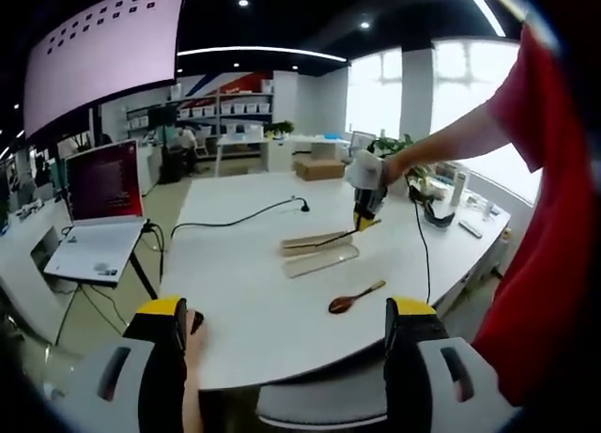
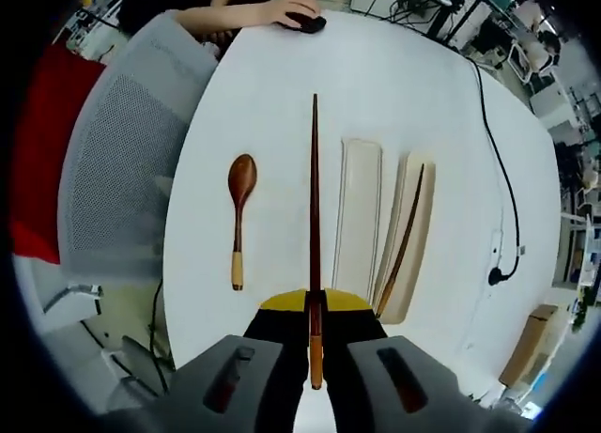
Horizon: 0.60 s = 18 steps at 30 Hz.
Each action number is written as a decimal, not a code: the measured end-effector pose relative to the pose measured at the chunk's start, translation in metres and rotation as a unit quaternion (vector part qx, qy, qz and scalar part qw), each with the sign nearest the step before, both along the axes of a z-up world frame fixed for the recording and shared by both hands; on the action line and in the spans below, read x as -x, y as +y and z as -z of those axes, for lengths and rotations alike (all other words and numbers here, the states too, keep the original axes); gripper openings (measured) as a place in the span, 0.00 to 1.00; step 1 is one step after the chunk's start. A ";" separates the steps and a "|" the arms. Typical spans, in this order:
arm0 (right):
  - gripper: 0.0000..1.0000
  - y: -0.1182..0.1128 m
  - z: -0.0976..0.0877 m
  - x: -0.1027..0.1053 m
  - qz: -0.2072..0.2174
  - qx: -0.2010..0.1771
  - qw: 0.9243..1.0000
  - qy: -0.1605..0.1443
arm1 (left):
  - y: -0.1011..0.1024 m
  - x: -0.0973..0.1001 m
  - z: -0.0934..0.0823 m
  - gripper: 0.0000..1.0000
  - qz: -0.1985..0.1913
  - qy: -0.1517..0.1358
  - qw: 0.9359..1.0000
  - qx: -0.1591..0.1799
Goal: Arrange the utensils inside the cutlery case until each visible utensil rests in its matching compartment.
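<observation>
My right gripper is shut on a dark wooden chopstick that points straight ahead above the white table. To its left lies a wooden spoon. To its right lie two pale halves of the cutlery case: an empty one and one with a second chopstick in it. In the left gripper view my left gripper is open with nothing in it at the table's near edge. Beyond it are the spoon, the case and the right gripper in a person's hand.
A black cable runs along the table's far side. A hand rests on a black mouse at the table's end. A grey mesh chair stands beside the table. A laptop sits on a stand to the left.
</observation>
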State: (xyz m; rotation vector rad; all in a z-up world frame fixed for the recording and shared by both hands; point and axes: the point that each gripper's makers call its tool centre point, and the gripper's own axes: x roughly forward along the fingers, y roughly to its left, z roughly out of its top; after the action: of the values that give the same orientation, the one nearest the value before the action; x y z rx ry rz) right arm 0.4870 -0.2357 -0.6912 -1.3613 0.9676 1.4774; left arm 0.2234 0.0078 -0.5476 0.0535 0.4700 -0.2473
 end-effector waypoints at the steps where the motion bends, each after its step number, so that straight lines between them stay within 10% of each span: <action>1: 0.00 -0.001 -0.002 -0.005 0.003 0.002 1.000 -0.010 | 0.000 0.001 0.002 0.89 0.002 0.002 1.000 -0.007; 18: 0.00 -0.014 -0.005 -0.020 0.032 0.001 0.999 -0.013 | -0.014 -0.002 0.003 0.91 0.022 0.001 1.000 -0.005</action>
State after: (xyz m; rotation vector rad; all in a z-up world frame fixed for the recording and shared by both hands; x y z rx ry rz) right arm 0.5072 -0.2496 -0.6864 -1.3361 0.9881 1.4092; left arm 0.2255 -0.0064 -0.5507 0.0730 0.4723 -0.2876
